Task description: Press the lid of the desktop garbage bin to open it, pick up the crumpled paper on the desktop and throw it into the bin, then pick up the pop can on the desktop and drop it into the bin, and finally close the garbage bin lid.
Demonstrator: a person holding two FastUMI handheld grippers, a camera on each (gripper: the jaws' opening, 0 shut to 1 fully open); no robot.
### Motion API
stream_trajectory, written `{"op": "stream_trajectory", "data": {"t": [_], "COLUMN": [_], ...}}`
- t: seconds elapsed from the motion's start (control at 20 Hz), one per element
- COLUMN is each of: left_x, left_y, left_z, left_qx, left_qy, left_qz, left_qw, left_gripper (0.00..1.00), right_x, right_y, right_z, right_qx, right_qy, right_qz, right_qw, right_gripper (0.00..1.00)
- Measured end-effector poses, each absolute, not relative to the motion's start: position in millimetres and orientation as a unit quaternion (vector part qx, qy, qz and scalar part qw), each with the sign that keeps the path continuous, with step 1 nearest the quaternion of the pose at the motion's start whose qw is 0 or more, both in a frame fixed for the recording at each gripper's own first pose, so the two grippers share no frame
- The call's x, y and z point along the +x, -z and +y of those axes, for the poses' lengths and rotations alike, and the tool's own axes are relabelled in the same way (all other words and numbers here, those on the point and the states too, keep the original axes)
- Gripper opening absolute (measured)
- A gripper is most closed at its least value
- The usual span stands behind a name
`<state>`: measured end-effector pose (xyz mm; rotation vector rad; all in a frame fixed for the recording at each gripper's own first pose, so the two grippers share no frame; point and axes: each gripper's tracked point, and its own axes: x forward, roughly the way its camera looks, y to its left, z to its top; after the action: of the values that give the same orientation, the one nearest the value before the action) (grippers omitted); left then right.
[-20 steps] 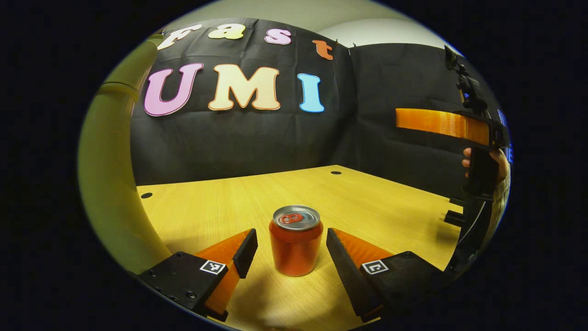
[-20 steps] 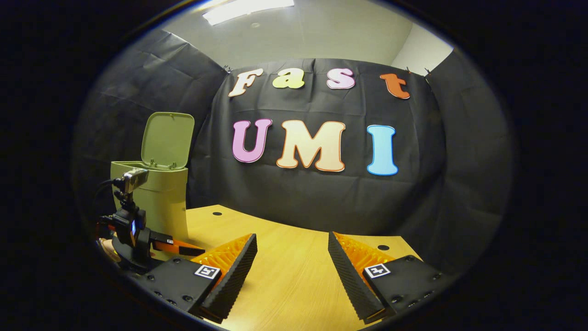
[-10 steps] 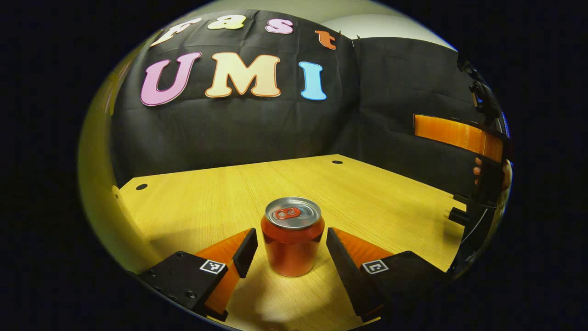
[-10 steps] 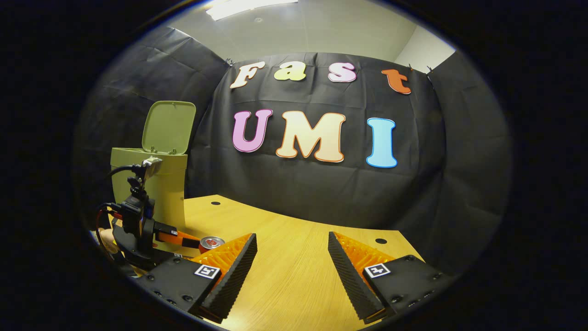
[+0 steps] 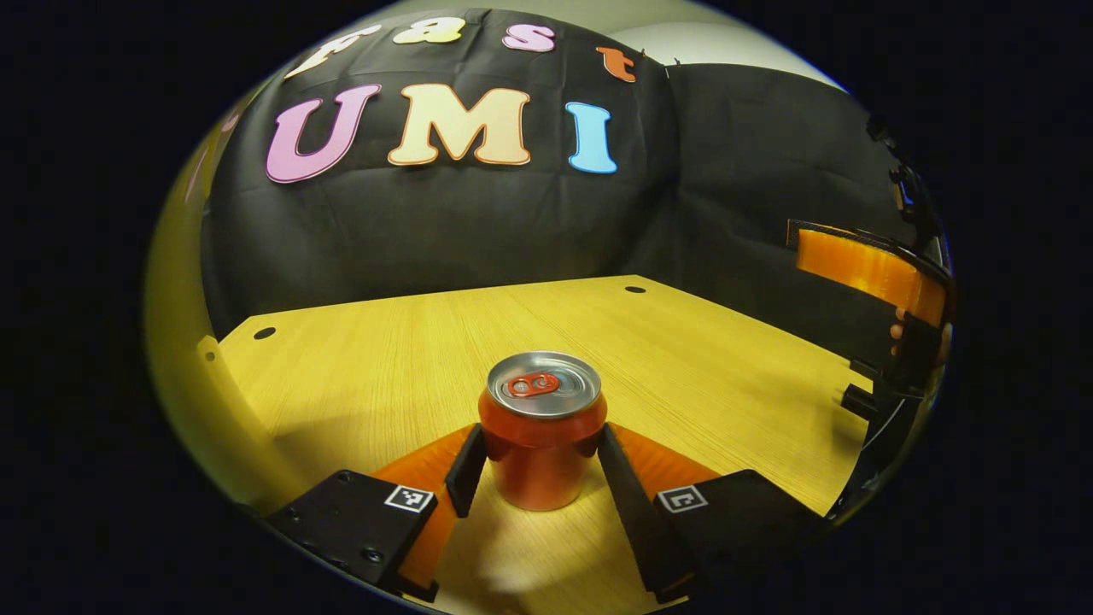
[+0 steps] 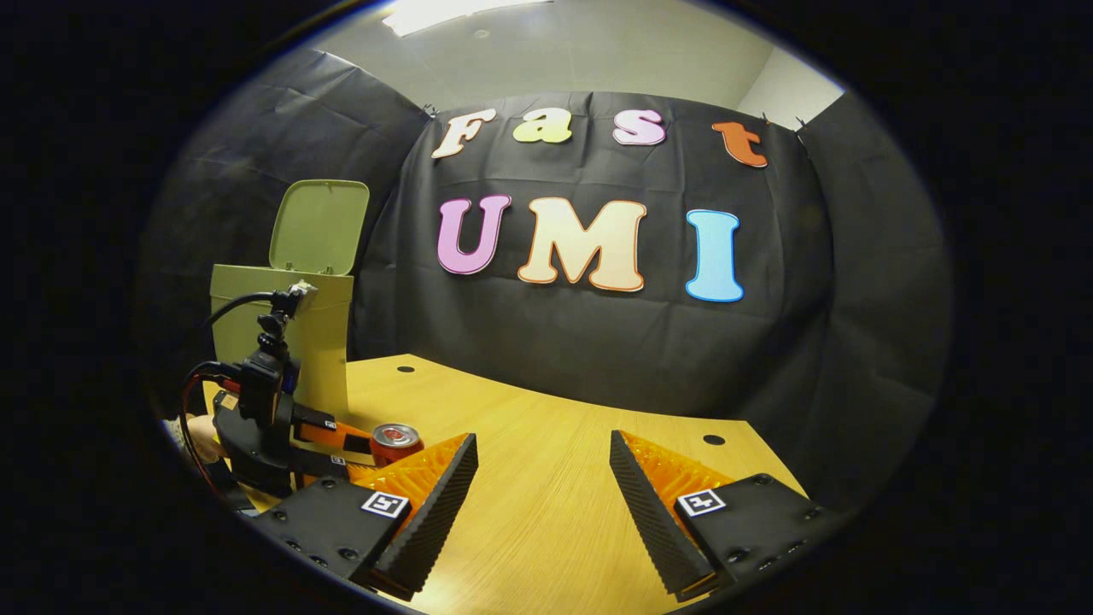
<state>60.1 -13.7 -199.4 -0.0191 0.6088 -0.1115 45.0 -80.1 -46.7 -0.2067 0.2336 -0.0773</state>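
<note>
The orange pop can [image 5: 542,444] stands upright on the wooden desktop [image 5: 367,367], and my left gripper [image 5: 538,437] is shut on it, one finger against each side. The right gripper view has the same can [image 6: 396,441] low on the left, held by that left gripper [image 6: 346,446]. Behind it stands the pale green bin [image 6: 286,320] with its lid [image 6: 318,224] swung up. The bin's wall [image 5: 175,342] runs close along the left edge of the left gripper view. My right gripper [image 6: 543,444] hangs open over bare desktop, holding nothing. No crumpled paper is in sight.
Black cloth walls close off the back and sides of the desk. Small dark holes [image 5: 264,333] dot the far part of the tabletop. The right gripper's body [image 5: 862,266], with a hand on it, sits at the far right of the left gripper view.
My left gripper's fingers have come together onto the pop can, which stood between them untouched before. The right gripper has shifted a little, so the can now sits in its view.
</note>
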Motion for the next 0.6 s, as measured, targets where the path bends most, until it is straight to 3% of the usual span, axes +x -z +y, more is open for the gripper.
{"op": "stream_trajectory", "data": {"t": [0.6], "left_x": [62], "left_y": [177], "left_z": [-15], "left_qx": [-0.005], "left_qy": [0.051], "left_qz": [0.284], "left_qw": [0.957], "left_gripper": [0.78], "right_x": [44], "right_y": [64], "right_z": [-87], "right_qx": [-0.098], "right_qy": [0.032], "right_qz": [0.129], "right_qw": [0.986], "right_gripper": [0.98]}}
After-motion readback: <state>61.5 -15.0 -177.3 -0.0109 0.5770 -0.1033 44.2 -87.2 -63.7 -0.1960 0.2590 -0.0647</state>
